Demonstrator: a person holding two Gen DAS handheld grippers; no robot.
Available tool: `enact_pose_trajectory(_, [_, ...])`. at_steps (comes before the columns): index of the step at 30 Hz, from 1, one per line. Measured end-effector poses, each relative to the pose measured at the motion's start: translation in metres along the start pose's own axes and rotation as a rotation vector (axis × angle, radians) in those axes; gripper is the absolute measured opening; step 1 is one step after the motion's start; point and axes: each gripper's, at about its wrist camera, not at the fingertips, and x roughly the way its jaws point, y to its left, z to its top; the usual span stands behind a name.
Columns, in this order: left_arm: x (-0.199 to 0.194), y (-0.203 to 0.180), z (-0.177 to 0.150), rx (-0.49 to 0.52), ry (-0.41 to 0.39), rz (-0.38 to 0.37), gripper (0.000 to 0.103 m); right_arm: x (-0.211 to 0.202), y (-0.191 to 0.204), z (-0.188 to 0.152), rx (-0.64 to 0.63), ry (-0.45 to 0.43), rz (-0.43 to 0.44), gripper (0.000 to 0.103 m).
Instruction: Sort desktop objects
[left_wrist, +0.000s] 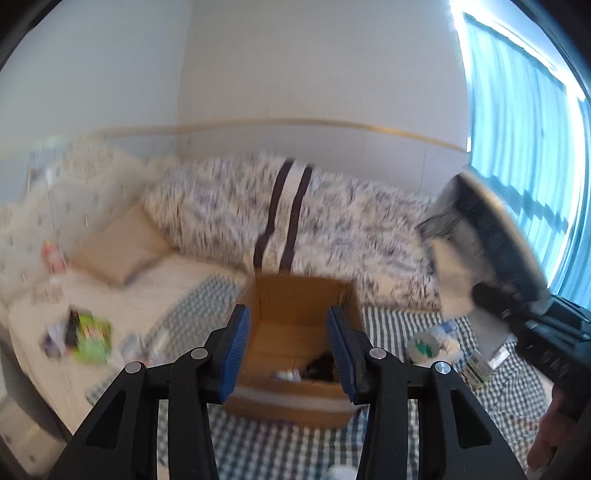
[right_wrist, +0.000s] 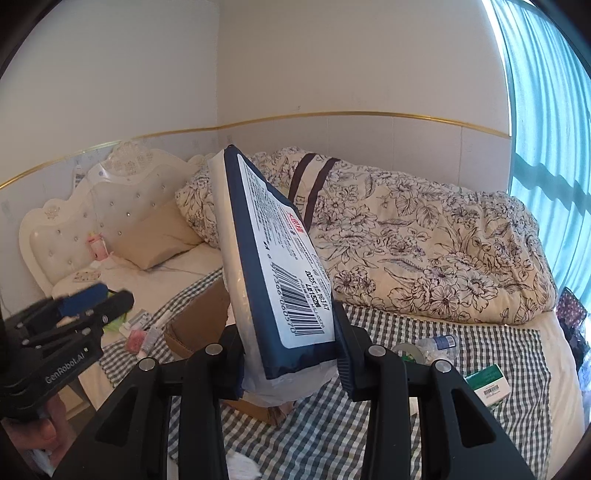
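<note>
The soft blue-and-white packet (right_wrist: 273, 273) is clamped in the right tongs (right_wrist: 290, 354) by its bottom end only, held up over the cardboard box (left_wrist: 295, 325) on the bed. It could easily be flopped sideways and dropped outside. Left tongs (left_wrist: 288, 354) are spread apart, empty.

Left wrist view: motion-blurred throughout; the quilt (left_wrist: 295, 221) pattern smears.
Cardboard box (left_wrist: 295, 332) contents: dark and pale shapes at lower centre, too blurred to identify.
Cardboard box in the right wrist view: mostly hidden behind the blue-and-white packet (right_wrist: 273, 273).
Green box (right_wrist: 489, 384): partly covered by the gripper arm, lower right.
Packet print: only the barcode is readable.
</note>
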Motion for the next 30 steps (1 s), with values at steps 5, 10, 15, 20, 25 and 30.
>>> enact_pose_trajectory(5, [0.021,0.004,-0.043,-0.012,0.111,-0.012,0.049,0.021,-0.003,-0.009,-0.001,0.039,0.009,0.036])
enact_pose_trajectory(10, [0.041,-0.011,-0.109,-0.011,0.279,-0.061,0.050,0.039,-0.002,-0.019,-0.016,0.076,0.023,0.036])
enact_pose_trajectory(15, [0.056,-0.031,-0.149,-0.001,0.359,-0.127,0.065,0.057,0.005,-0.023,-0.042,0.104,0.033,0.036])
enact_pose_trajectory(20, [0.076,-0.053,-0.179,0.034,0.439,-0.162,0.072,0.071,0.010,-0.022,-0.063,0.118,0.046,0.037])
enact_pose_trajectory(25, [0.091,-0.070,-0.204,0.044,0.502,-0.206,0.073,0.090,0.017,-0.022,-0.092,0.149,0.077,0.037])
enact_pose_trajectory(30, [0.097,-0.081,-0.212,0.057,0.502,-0.236,0.082,0.110,0.025,-0.022,-0.121,0.184,0.102,0.037])
